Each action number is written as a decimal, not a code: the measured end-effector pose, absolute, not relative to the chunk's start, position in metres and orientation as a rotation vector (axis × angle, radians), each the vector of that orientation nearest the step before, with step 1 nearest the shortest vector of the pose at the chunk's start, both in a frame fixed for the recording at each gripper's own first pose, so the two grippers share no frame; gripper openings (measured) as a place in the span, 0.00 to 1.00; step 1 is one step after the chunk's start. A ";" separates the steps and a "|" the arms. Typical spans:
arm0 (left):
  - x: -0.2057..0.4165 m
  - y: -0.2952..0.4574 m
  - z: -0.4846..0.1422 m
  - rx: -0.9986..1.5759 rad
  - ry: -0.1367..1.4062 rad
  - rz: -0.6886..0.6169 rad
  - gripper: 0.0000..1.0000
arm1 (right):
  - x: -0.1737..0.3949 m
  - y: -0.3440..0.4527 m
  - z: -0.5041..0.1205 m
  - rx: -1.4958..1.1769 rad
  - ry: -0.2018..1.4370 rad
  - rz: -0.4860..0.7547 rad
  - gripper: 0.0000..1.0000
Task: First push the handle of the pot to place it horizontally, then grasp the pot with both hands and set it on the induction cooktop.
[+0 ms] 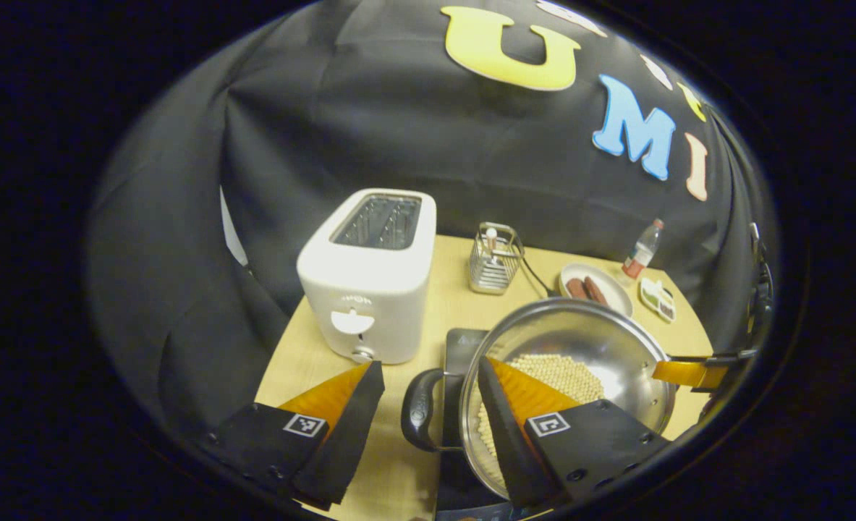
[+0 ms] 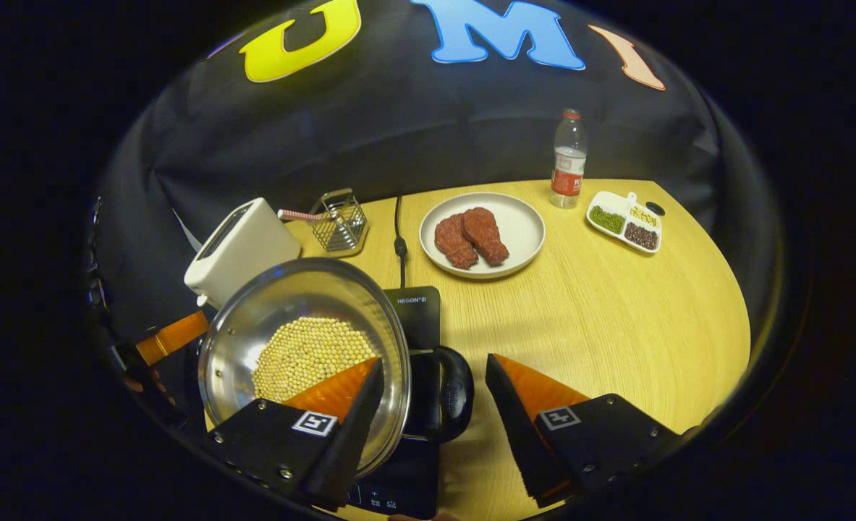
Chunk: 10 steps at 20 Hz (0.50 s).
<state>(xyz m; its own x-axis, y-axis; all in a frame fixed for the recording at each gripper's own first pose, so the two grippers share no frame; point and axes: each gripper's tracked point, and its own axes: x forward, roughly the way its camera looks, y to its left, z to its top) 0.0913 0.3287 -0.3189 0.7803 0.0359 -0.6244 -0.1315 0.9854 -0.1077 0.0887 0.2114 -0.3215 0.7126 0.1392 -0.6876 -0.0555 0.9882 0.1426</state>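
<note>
A steel pot (image 1: 601,340) with pale round beans in it is over the black induction cooktop (image 1: 465,346); I cannot tell whether it rests on it. My left gripper (image 1: 430,365) is open, its fingers either side of the pot's black loop handle (image 1: 419,409) without pressing it, one finger over the rim. In the right gripper view the pot (image 2: 290,304) lies over the cooktop (image 2: 417,307). My right gripper (image 2: 433,359) is open, astride the opposite black handle (image 2: 451,394). Each view shows the other gripper's finger across the pot (image 1: 692,373) (image 2: 174,336).
A white toaster (image 1: 370,275) stands left of the pot, a wire rack (image 1: 494,259) behind it. On the round wooden table (image 2: 616,318) are a plate with two pieces of meat (image 2: 482,233), a water bottle (image 2: 567,159) and a small divided dish (image 2: 624,221). The cooktop's cord (image 2: 399,239) runs back.
</note>
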 end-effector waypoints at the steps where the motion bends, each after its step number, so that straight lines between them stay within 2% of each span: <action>1: 0.089 0.326 -0.303 -0.159 0.639 0.104 0.86 | 0.089 0.207 -0.312 0.108 0.744 0.113 0.89; 4: 0.086 0.302 -0.259 -0.180 0.547 0.111 0.93 | 0.088 0.193 -0.279 0.101 0.659 0.139 0.91; 5: 0.082 0.290 -0.246 -0.172 0.517 0.113 0.96 | 0.087 0.185 -0.265 0.101 0.627 0.139 0.97; 10: 0.070 0.210 -0.167 -0.142 0.342 0.109 0.98 | 0.077 0.121 -0.192 0.105 0.444 0.099 0.98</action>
